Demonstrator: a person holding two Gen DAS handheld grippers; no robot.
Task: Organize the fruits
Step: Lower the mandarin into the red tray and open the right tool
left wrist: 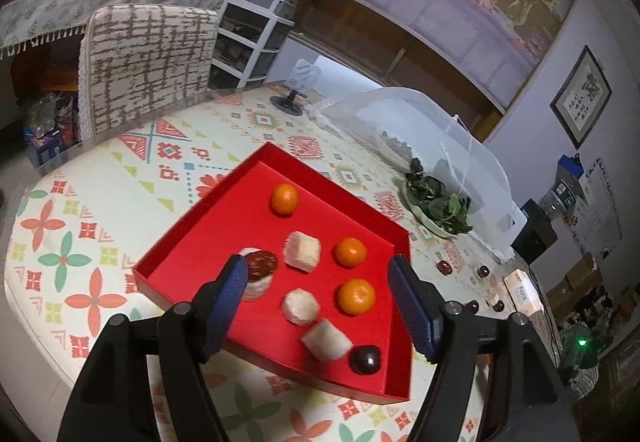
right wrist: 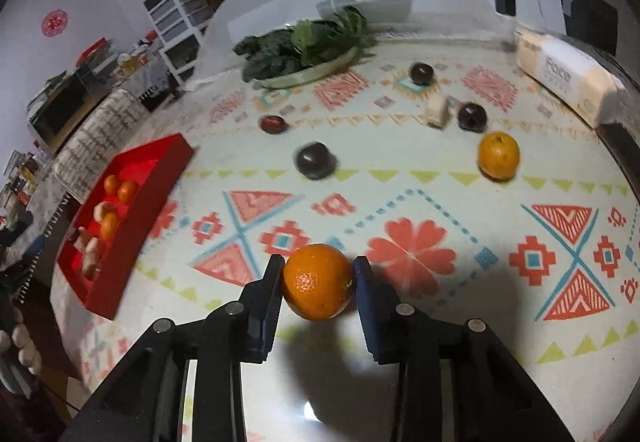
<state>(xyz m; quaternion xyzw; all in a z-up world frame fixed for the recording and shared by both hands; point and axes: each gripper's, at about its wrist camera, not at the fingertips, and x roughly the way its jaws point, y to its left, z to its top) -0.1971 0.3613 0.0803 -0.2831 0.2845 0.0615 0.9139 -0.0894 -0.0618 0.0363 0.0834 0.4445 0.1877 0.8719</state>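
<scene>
The right gripper (right wrist: pixel 316 284) is gripping a round orange mandarin (right wrist: pixel 317 281) between its two blue-padded fingers (right wrist: pixel 269 296), at the fruit's widest part, which keeps it from rolling out. The cast shadow below suggests the fruit is being carried above the patterned tablecloth (right wrist: pixel 400 202), though contact with the cloth cannot be excluded from this angle.

The left gripper (left wrist: pixel 318 292) is hovering over the shallow red cardboard tray (left wrist: pixel 224 242) with its fingers spread wide and nothing between them. In that tray, three small oranges (left wrist: pixel 351 252) are lying in one column, pale sponge-like cubes (left wrist: pixel 302 252) in the next, and a dark round plum (left wrist: pixel 364 360) near the front corner, indicating that like items are being grouped together.

Remaining on the cloth are a second loose orange (right wrist: pixel 499 155), several dark plums (right wrist: pixel 315 160) and one pale block (right wrist: pixel 437 111), so sorting appears partly complete. The tray is standing well to the left of the held mandarin; the likely destination is the orange column.
</scene>
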